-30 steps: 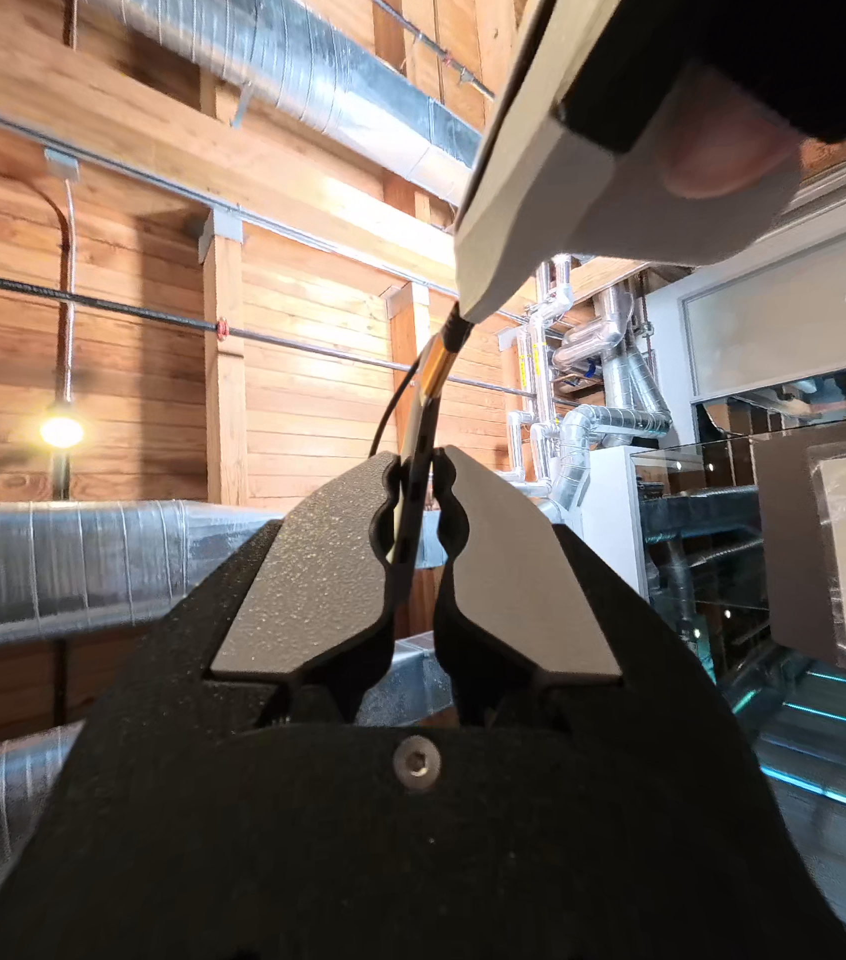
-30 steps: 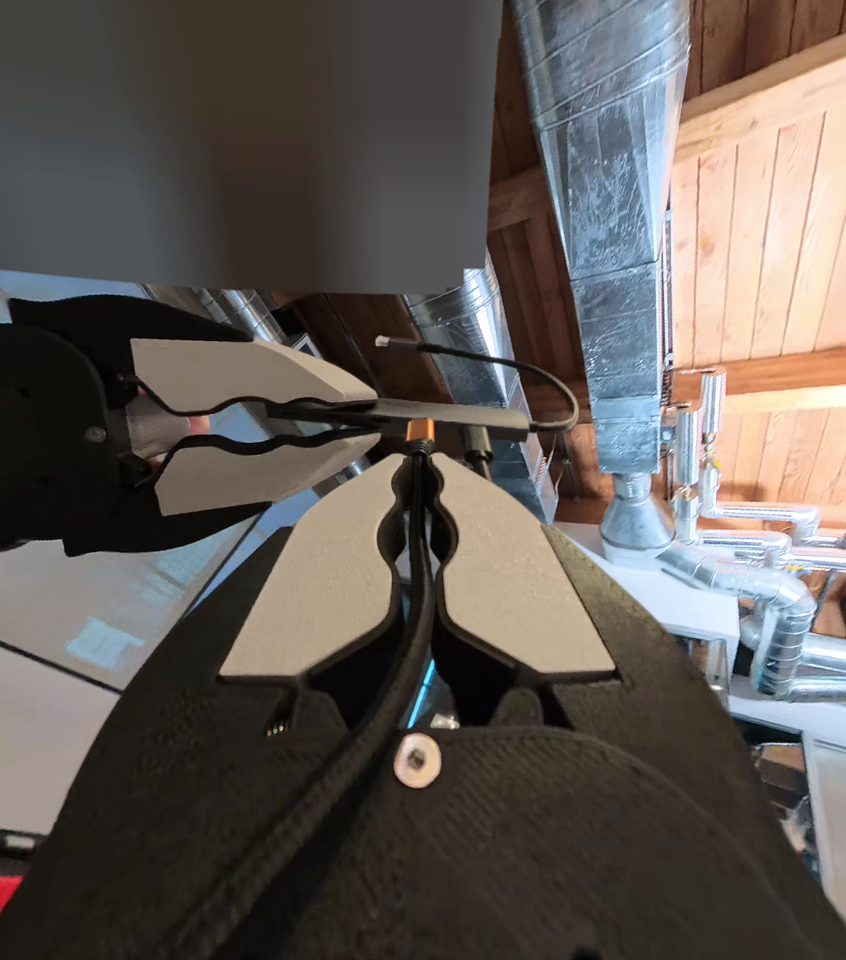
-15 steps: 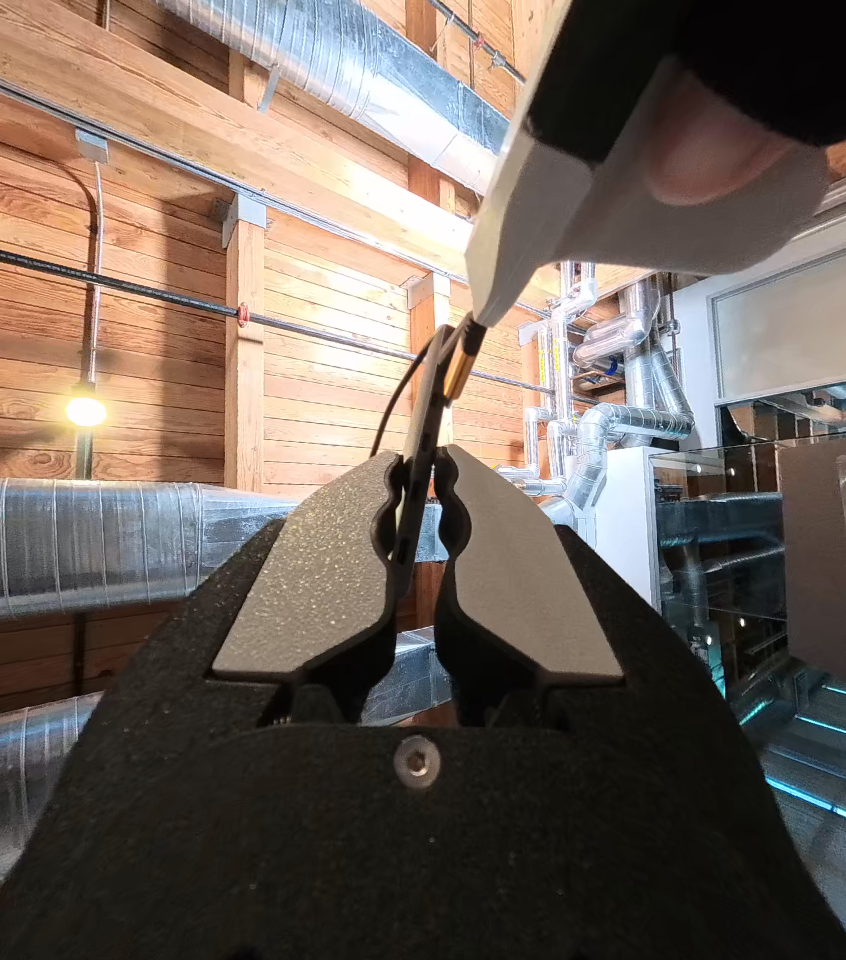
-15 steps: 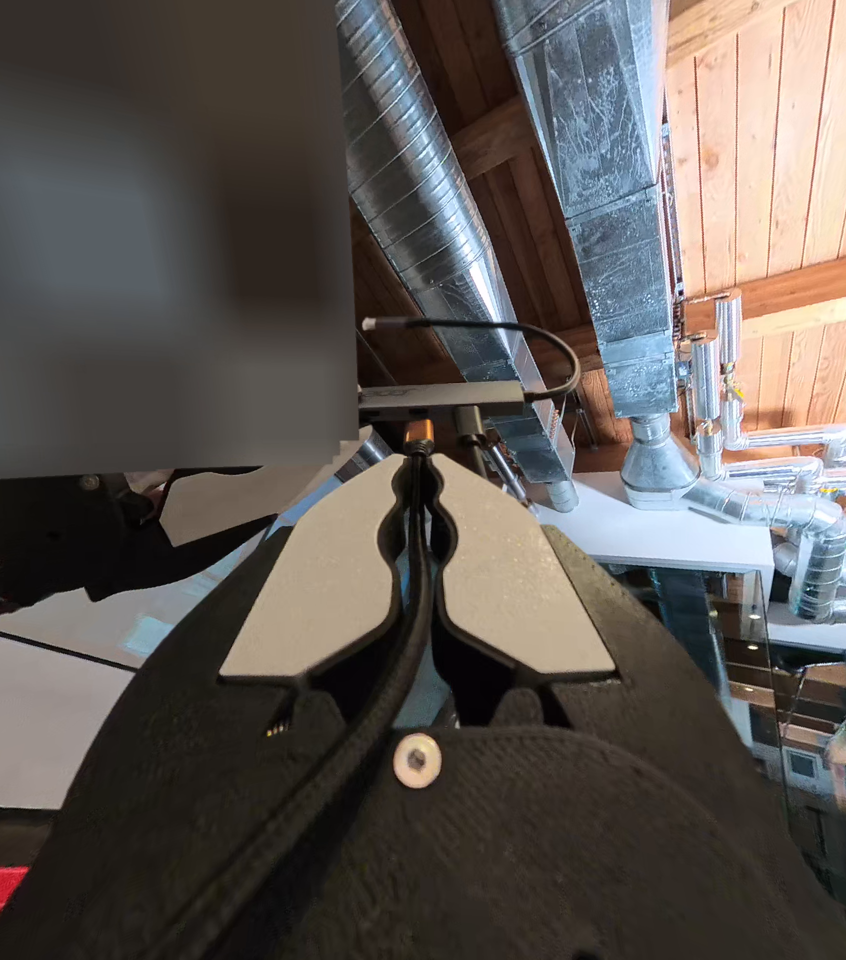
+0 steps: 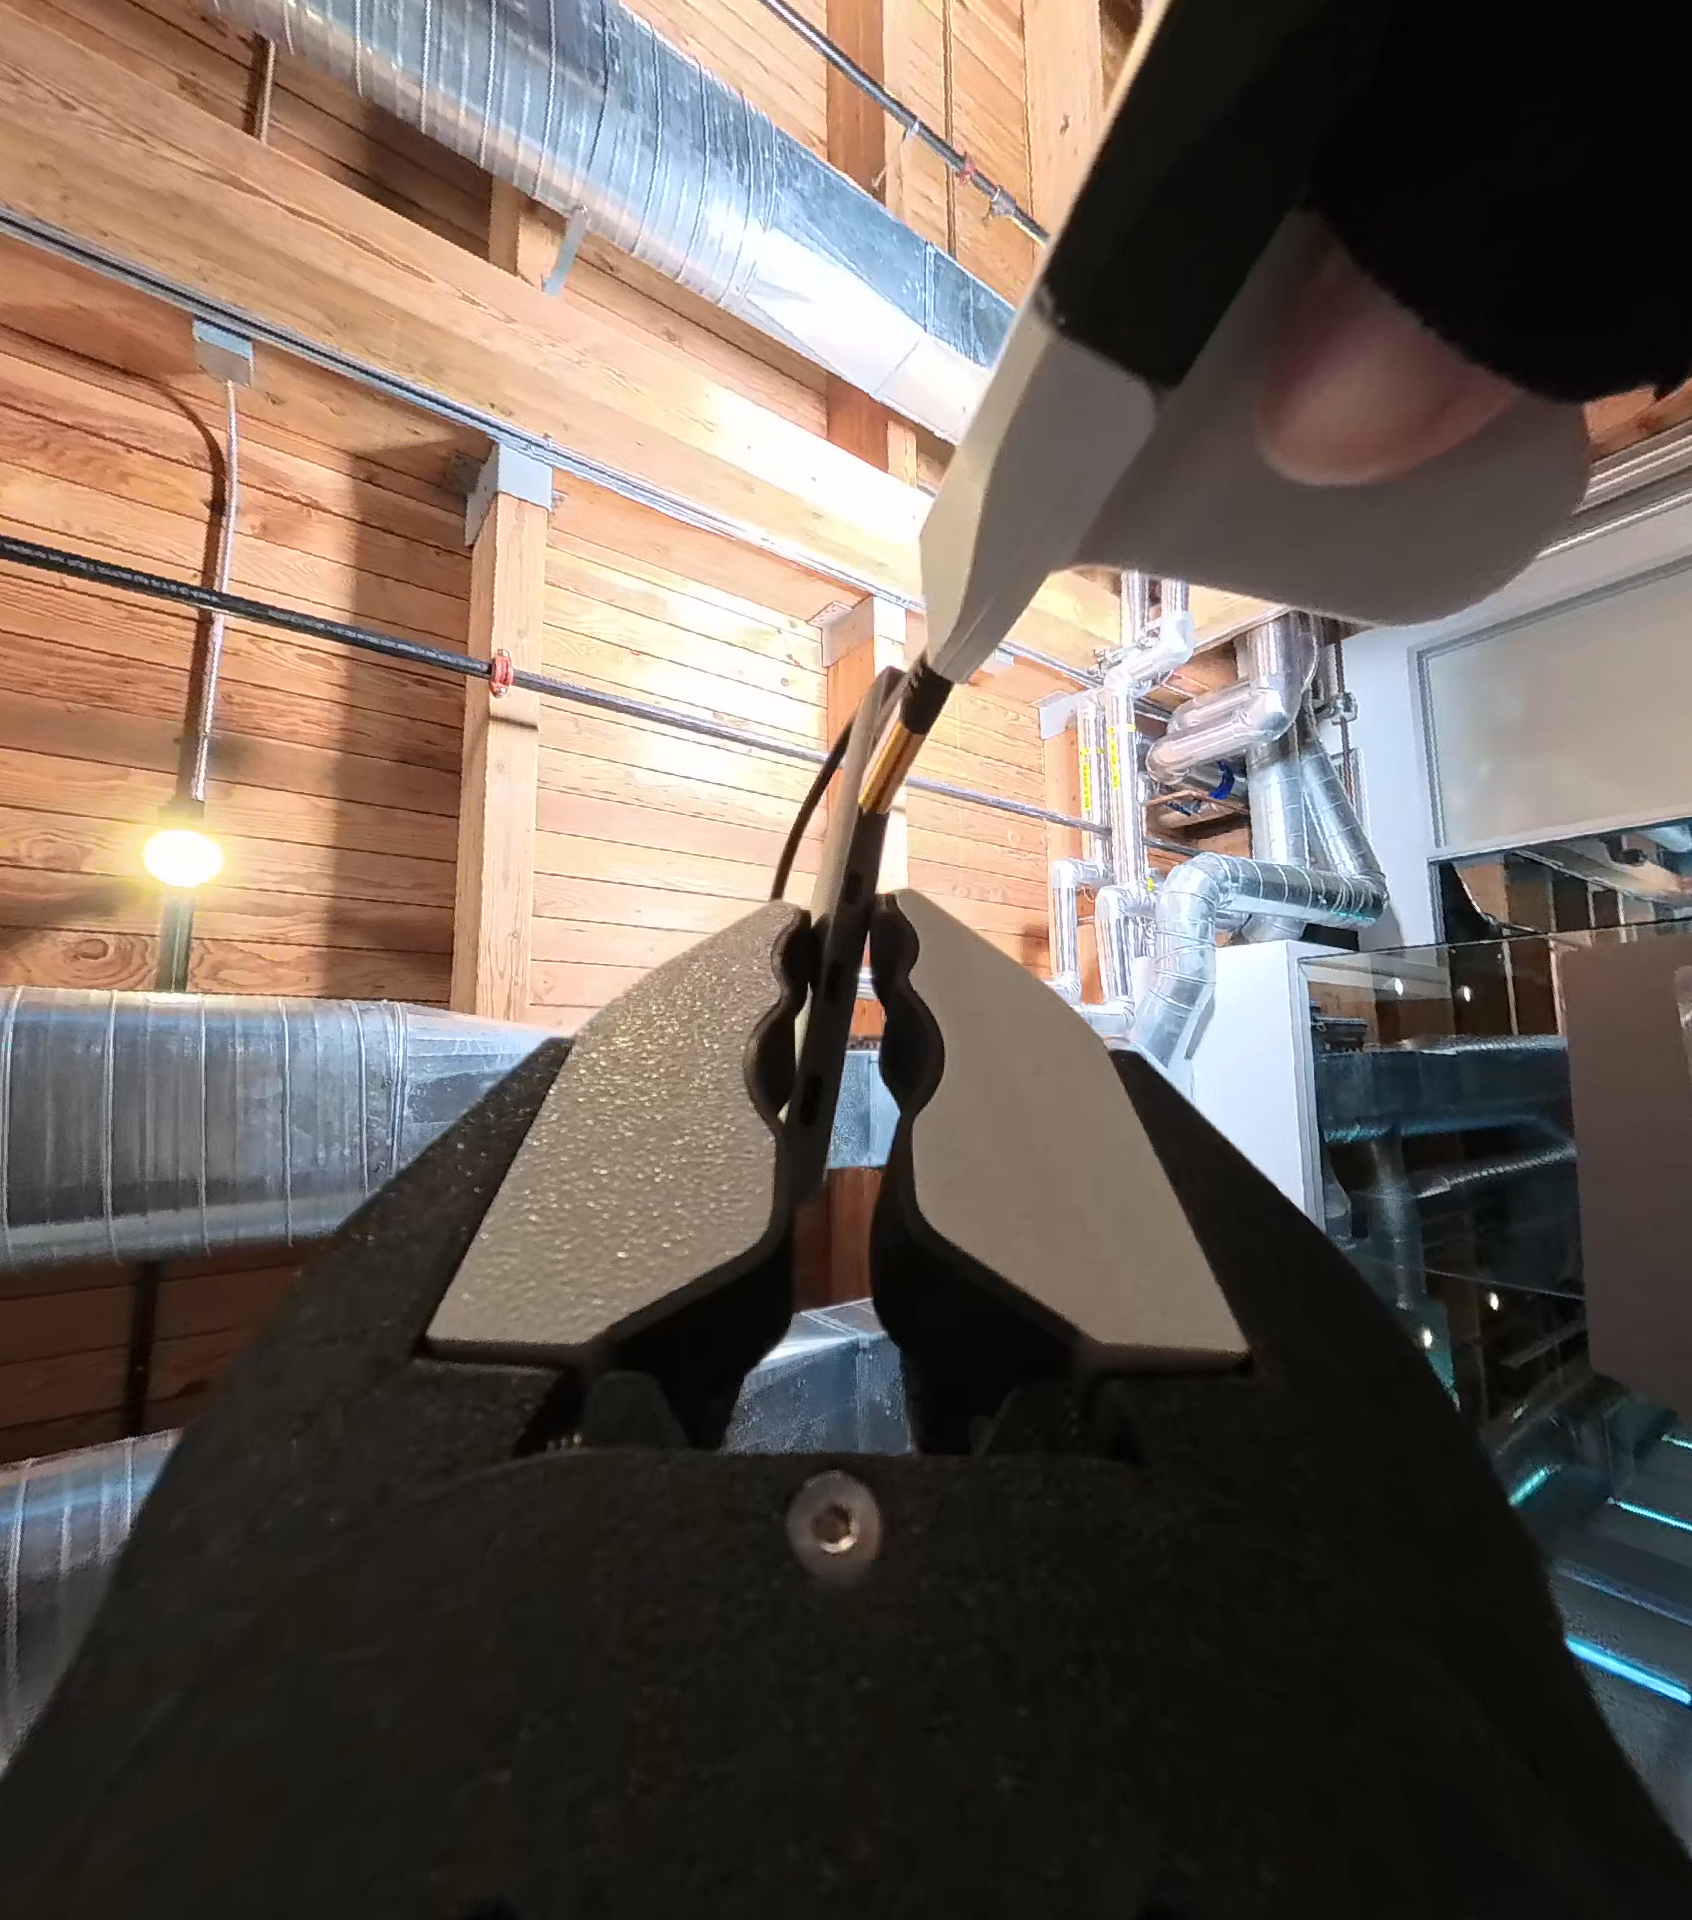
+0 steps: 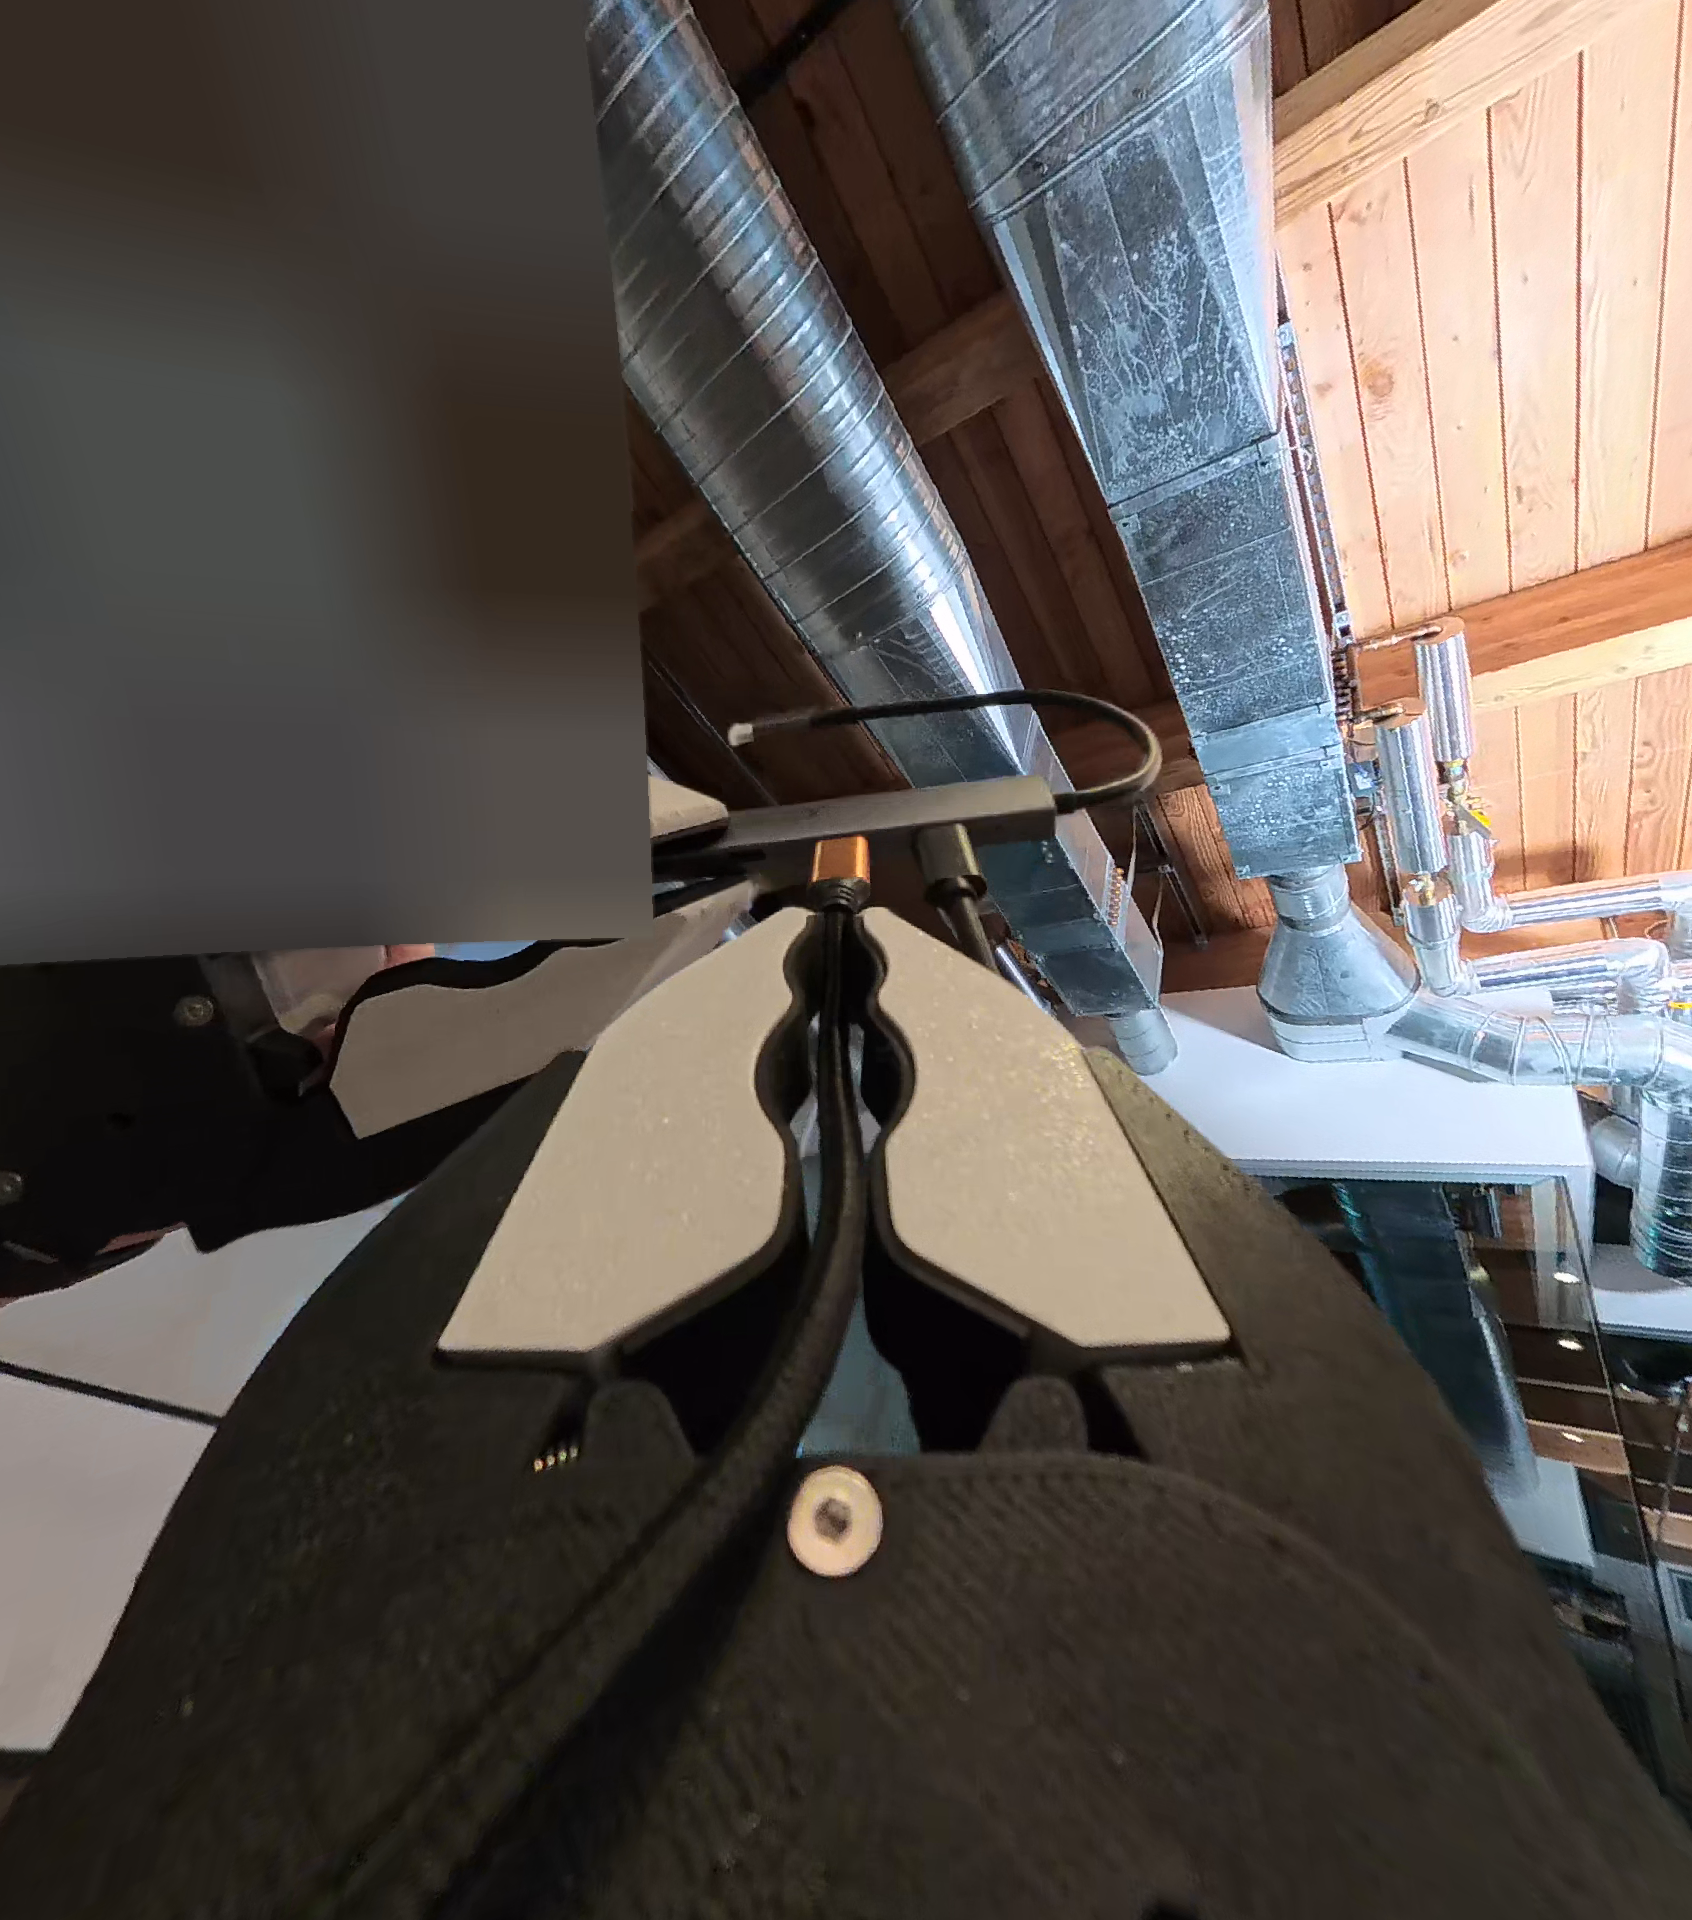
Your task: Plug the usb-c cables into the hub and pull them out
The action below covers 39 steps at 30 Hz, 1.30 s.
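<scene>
Since a second ago both views have swung further along the wooden ceiling, and the right tongs (image 6: 837, 920) have carried the copper-sleeved usb-c plug (image 6: 840, 860) up against the underside of the slim grey metal hub (image 6: 883, 816). From the right wrist view the plug looks seated in a port, beside a black plug (image 6: 944, 854) already in the hub, though how deep it sits cannot be told.

Left tongs (image 5: 847, 914) are pinching the hub edge-on, its row of ports facing the camera. Right tongs are pressed onto the black braided cable (image 6: 837, 1091) just behind the copper sleeve. The hub's own short black lead (image 6: 1081, 717) loops free above it.

I judge the insertion about done; pulling out comes next. No containers show, and no bench under the work.
</scene>
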Available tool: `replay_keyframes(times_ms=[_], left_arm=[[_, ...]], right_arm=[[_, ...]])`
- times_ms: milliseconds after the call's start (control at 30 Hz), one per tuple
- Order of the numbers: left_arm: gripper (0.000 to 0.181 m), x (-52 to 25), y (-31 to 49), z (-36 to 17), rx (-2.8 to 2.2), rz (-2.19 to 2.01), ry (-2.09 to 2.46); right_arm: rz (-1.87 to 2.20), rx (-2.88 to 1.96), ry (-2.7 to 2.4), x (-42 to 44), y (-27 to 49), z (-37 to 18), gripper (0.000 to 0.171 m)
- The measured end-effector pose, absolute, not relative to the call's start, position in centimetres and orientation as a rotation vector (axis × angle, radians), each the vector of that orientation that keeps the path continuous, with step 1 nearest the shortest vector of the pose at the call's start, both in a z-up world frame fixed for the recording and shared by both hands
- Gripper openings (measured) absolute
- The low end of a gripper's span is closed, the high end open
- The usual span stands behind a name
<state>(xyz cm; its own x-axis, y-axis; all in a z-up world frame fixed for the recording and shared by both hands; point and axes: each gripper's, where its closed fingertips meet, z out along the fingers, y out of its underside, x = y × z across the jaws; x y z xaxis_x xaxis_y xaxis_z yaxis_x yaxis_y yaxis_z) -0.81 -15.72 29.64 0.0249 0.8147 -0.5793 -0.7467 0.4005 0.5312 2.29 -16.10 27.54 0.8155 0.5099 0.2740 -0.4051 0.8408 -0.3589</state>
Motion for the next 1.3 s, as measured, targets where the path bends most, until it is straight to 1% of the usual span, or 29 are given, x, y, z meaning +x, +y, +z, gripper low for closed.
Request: replay_keyframes(times_ms=[133,300,500,667,800,1300], left_arm=[[0.010,-0.3,-16.5,29.3,0.152,1.193,1.000],[0.011,0.0,-16.5,29.2,0.103,1.173,1.015],[0.017,0.3,-17.5,29.5,0.110,1.147,0.967],[0.030,0.5,-17.7,29.9,0.069,1.114,0.945],[0.037,0.3,-17.6,30.4,-0.004,1.074,0.921],[0.036,1.0,-17.7,29.5,-0.338,0.721,1.041]], right_arm=[[0.527,-0.211,-0.369,2.6,-16.6,27.2,0.004],[0.468,-0.188,-0.360,2.6,-16.6,27.0,0.003],[0.403,-0.136,-0.354,2.7,-17.8,27.0,0.003],[0.340,-0.109,-0.346,2.4,-18.5,26.9,0.003],[0.288,-0.083,-0.326,2.6,-19.0,26.8,0.004],[0.005,-0.083,-0.308,2.2,-19.2,26.7,0.003]])
